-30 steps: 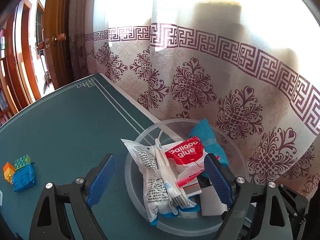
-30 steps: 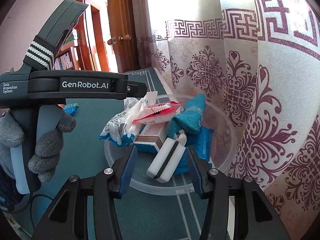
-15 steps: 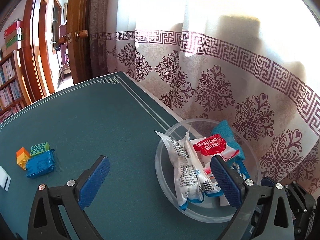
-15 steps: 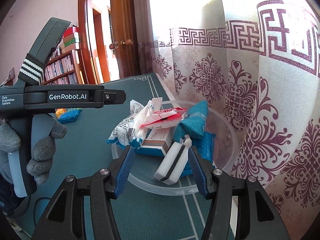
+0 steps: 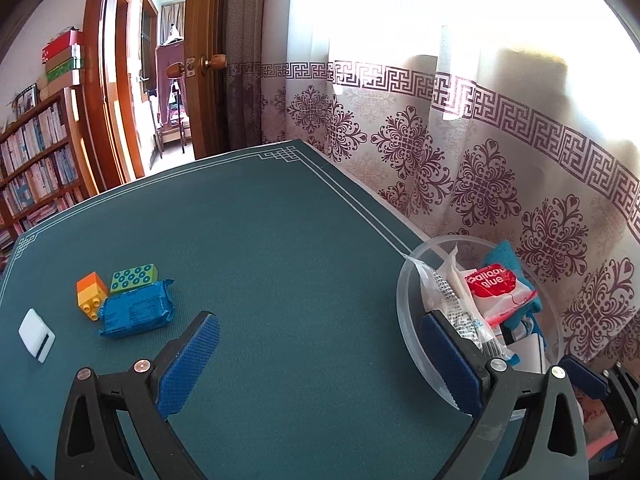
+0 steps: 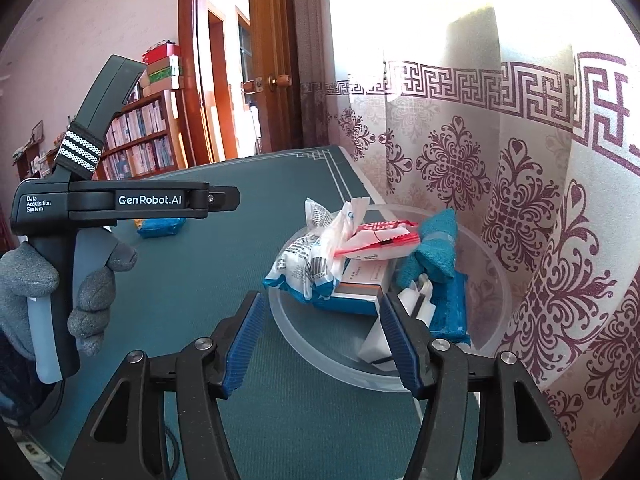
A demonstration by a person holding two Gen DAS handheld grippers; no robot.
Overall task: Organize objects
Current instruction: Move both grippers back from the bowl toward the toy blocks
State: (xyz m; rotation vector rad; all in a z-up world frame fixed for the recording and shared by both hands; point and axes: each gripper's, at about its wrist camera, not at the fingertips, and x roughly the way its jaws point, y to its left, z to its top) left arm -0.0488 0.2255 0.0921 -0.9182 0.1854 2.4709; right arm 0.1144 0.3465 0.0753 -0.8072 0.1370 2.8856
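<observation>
A clear plastic bowl (image 5: 404, 320) (image 6: 360, 368) by the curtain holds a white printed packet (image 6: 308, 264), a red balloon-glue packet (image 5: 490, 284), a teal cloth (image 6: 434, 252), boxes and a white eraser-like block (image 6: 374, 344). On the green table to the left lie a blue packet (image 5: 138, 314), an orange brick (image 5: 91, 294), a green brick (image 5: 134, 278) and a white block (image 5: 36, 340). My left gripper (image 5: 316, 364) is open and empty, over bare table left of the bowl. My right gripper (image 6: 320, 344) is open and empty at the bowl's near rim.
A patterned curtain (image 5: 480, 160) hangs along the table's right edge. A wooden door (image 5: 208, 60) and bookshelves (image 5: 36, 160) stand beyond the table's far end. The left hand-held device (image 6: 120, 204), in a grey-gloved hand, shows in the right wrist view.
My left gripper has swung left and back from the bowl, bringing the bricks and blue packet into view. My right gripper has opened, let the white block drop into the bowl and drawn back.
</observation>
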